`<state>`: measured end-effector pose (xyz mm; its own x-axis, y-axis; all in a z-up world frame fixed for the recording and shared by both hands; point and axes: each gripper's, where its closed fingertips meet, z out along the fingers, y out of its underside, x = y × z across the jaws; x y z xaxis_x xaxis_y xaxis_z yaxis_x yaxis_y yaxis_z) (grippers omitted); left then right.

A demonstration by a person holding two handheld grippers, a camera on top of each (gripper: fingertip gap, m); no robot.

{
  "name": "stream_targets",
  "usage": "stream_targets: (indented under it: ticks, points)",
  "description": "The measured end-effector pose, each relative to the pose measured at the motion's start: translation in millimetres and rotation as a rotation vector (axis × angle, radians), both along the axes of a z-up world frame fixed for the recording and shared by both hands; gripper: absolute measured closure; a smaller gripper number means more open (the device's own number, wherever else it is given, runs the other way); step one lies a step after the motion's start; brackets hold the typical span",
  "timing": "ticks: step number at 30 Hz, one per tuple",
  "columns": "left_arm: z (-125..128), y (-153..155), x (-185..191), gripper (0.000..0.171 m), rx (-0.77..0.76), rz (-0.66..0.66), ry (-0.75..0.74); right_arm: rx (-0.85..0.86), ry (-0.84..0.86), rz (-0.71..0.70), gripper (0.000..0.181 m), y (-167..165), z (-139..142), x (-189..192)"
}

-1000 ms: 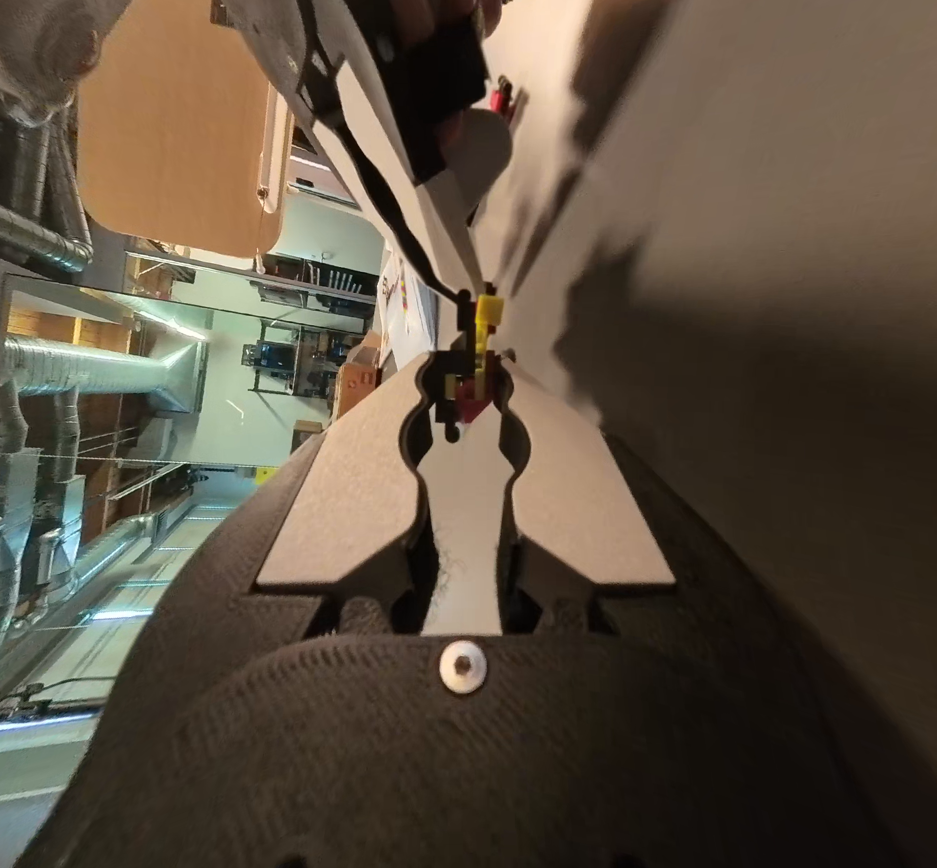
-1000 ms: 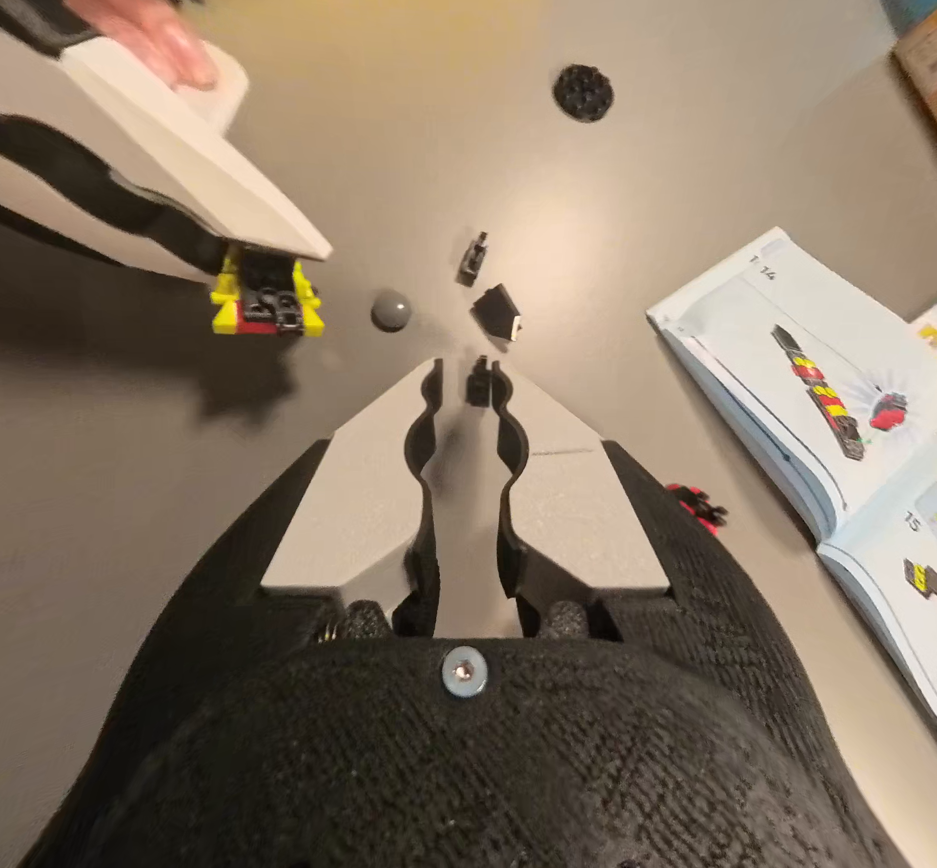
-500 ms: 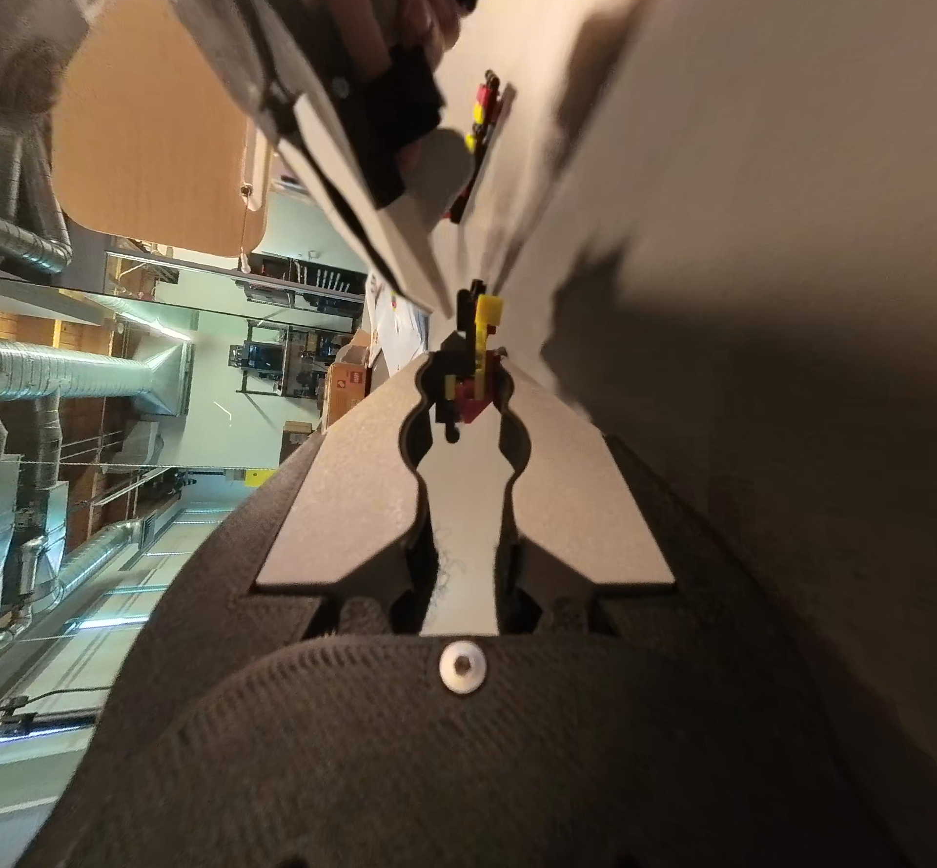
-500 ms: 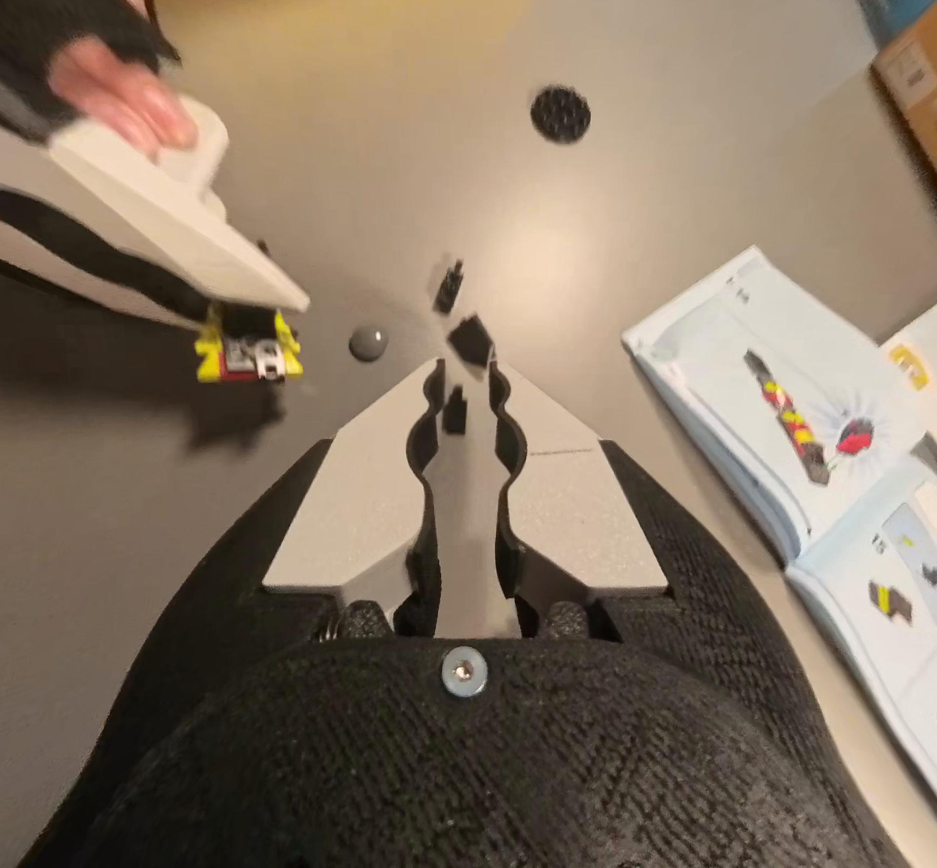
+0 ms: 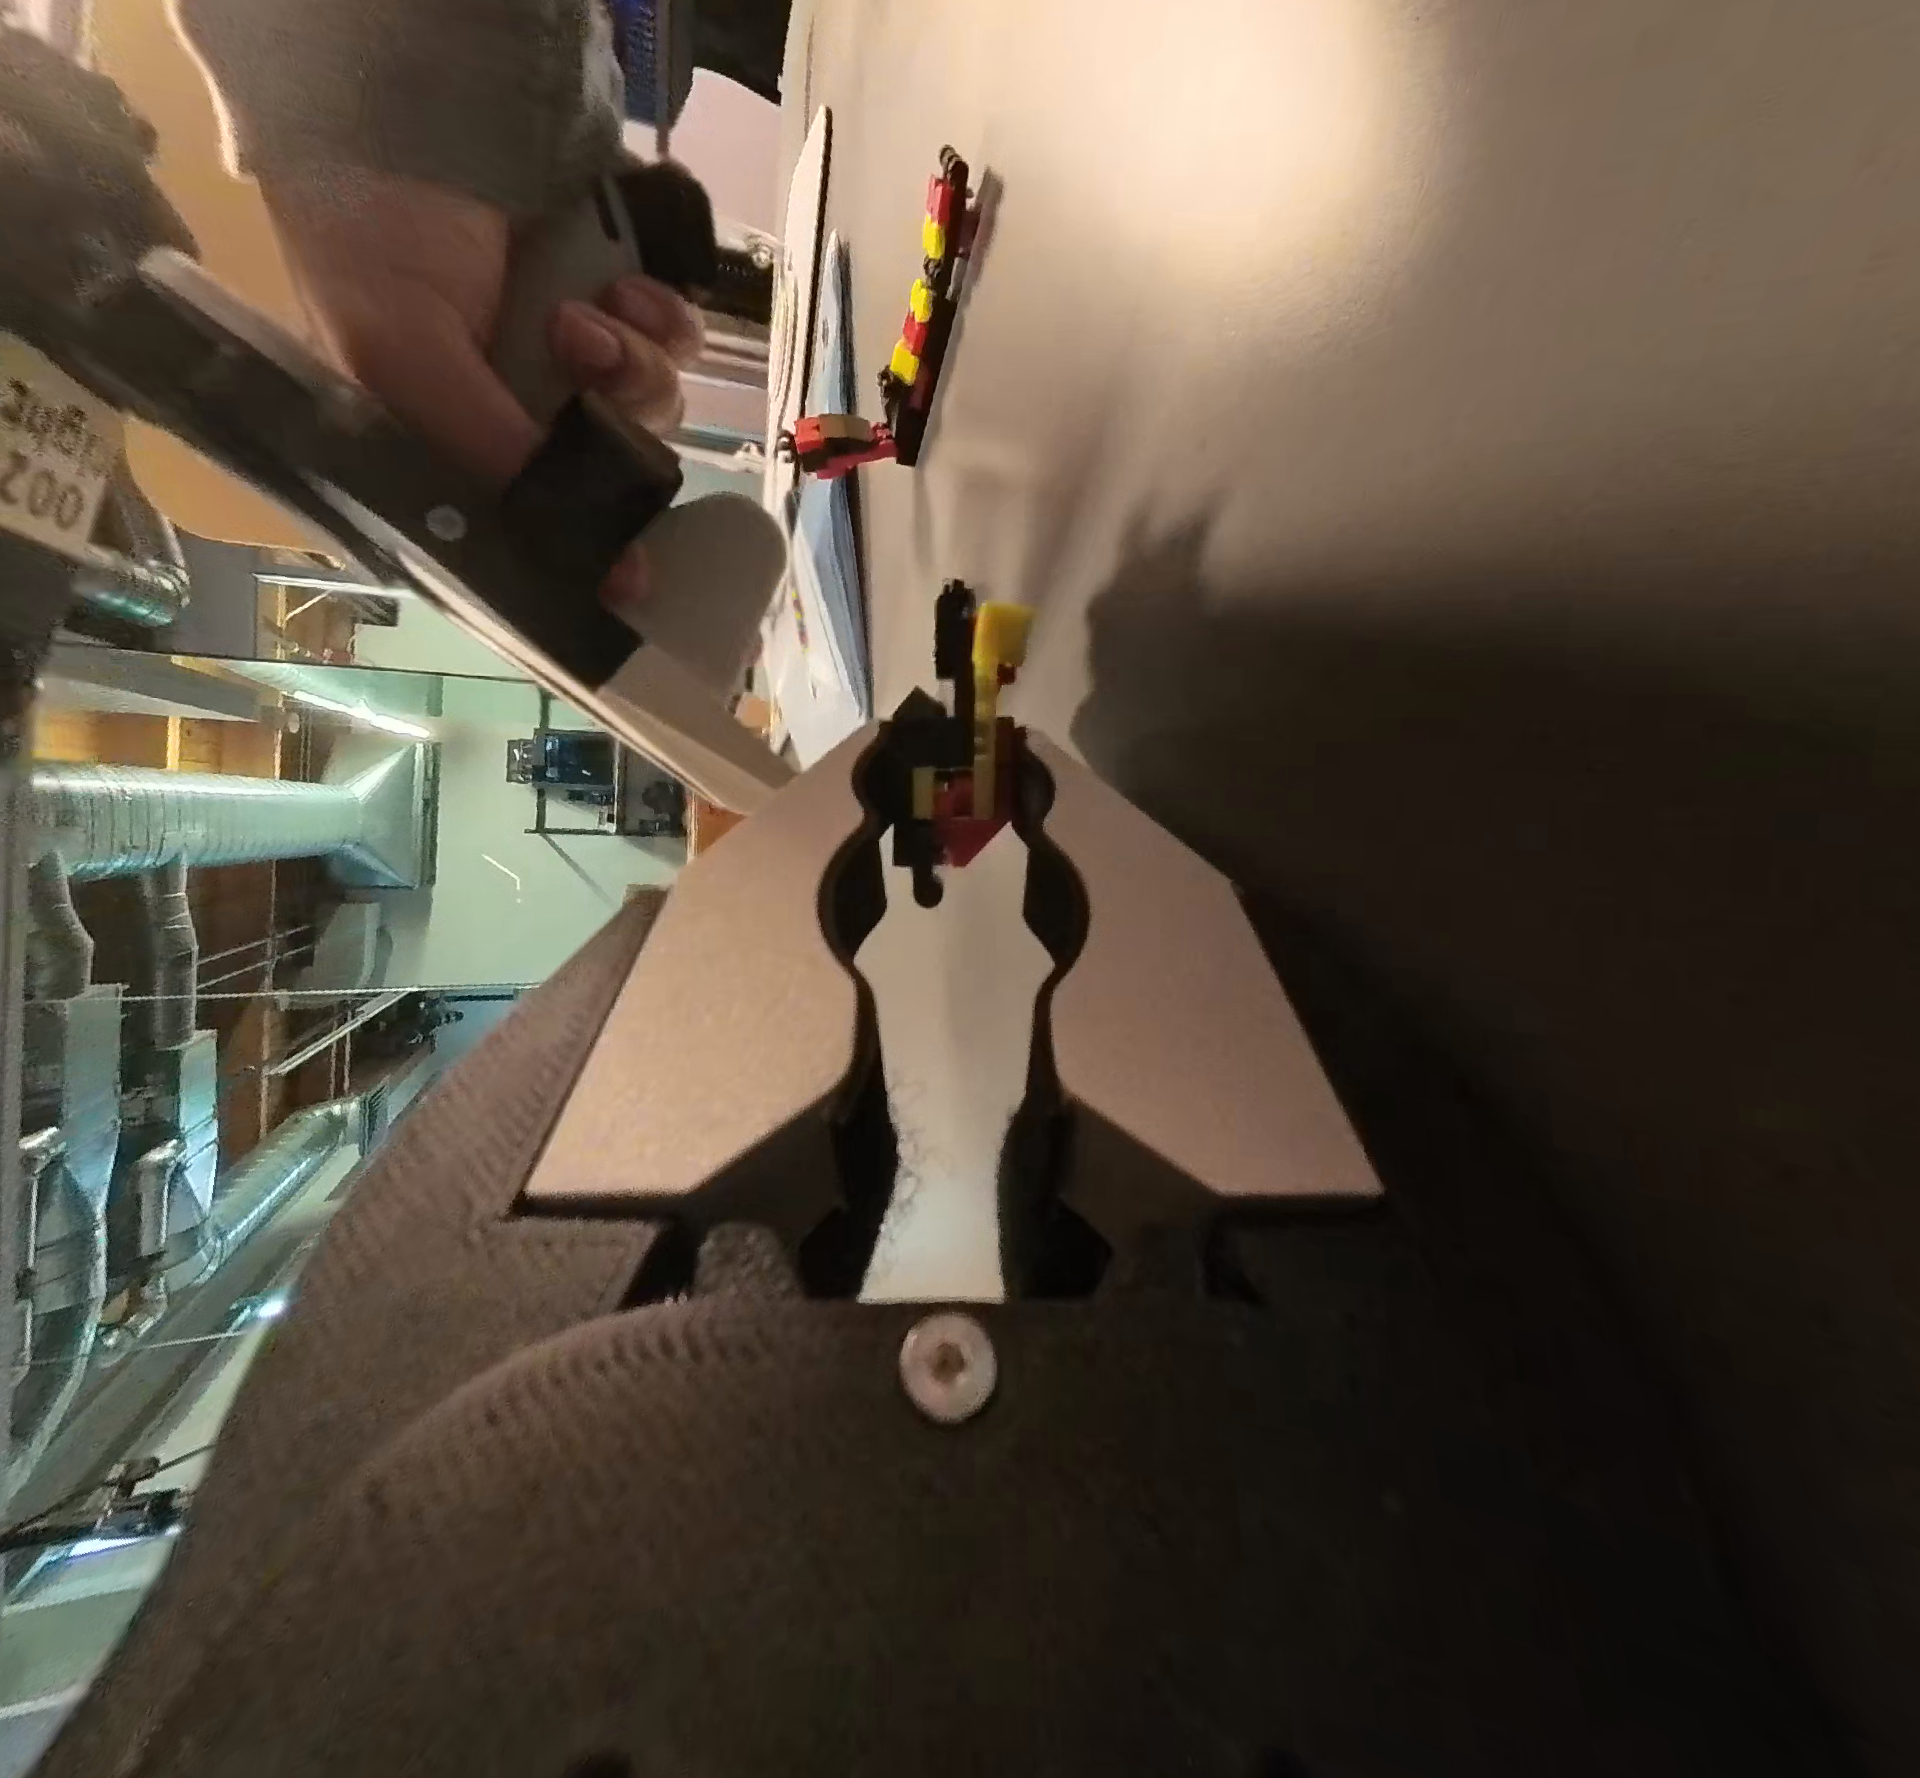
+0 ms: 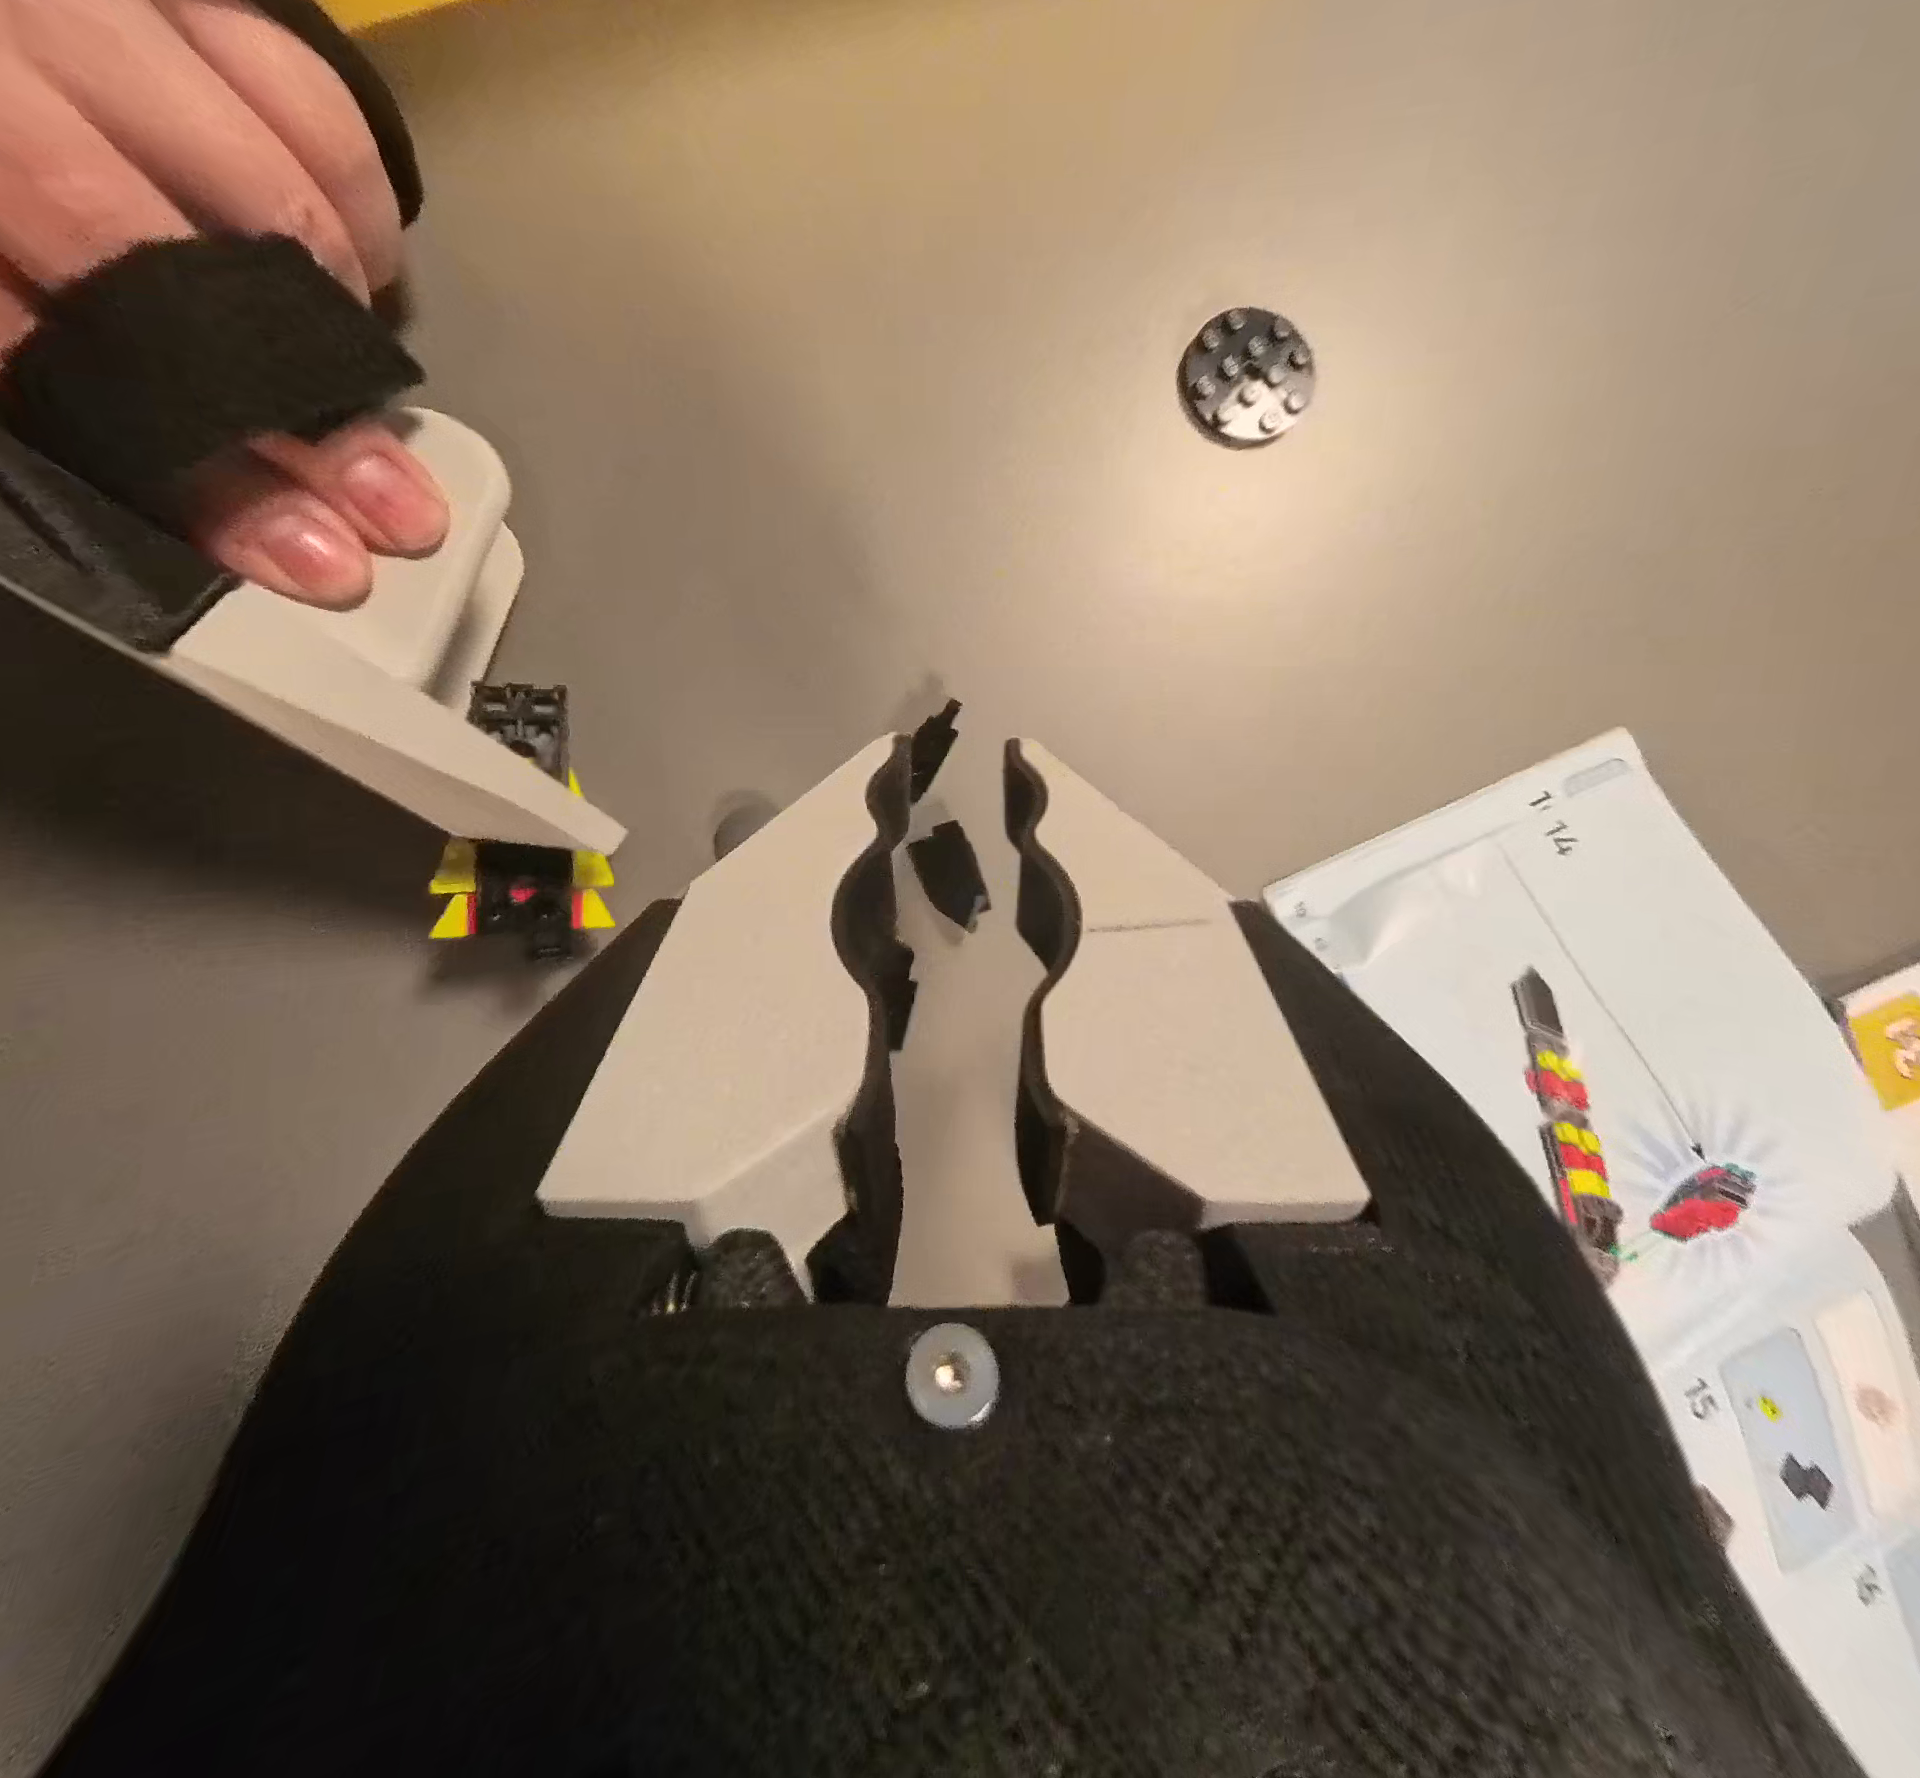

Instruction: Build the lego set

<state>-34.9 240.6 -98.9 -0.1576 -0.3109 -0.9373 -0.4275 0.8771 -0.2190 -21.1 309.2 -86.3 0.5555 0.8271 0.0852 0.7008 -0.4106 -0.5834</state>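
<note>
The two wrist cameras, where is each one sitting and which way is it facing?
Left wrist view: on the left gripper, rolled sideways, looking along its jaws, shut on the small lego assembly; the table runs up the right.
Right wrist view: on the right gripper, looking down at the table past open jaws; a hand shows.
Shared: the assembly, the booklet, the opposite gripper.

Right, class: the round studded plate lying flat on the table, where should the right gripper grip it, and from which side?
Pinch the round plate across its thin rim, at opposite edges, with the right gripper coming straight down. It lies flat, studs up, clear of other pieces on the table; being round, any diameter probably works.
</note>
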Motion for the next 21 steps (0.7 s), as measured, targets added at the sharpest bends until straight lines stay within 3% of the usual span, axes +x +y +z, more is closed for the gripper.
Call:
stream_targets:
  ticks: [3, 10, 14, 21]
  points:
    - [2, 7, -1, 0.152, -0.002, 0.039, -0.014, 0.086, 0.034, 0.004, 0.161, -1, 12, 1]
    - [6, 21, -2, 0.151, -0.068, 0.117, -0.044, 0.467, 0.252, 0.206, 0.148, -47, 51, -12]
    - [1, 22, -2, 0.151, -0.060, 0.122, -0.016, 0.616, 0.210, 0.208, 0.149, -68, 41, -2]
    - [-4, 21, -2, 0.145, -0.075, 0.137, 0.062, 0.621, 0.316, 0.136, 0.149, -83, 34, 18]
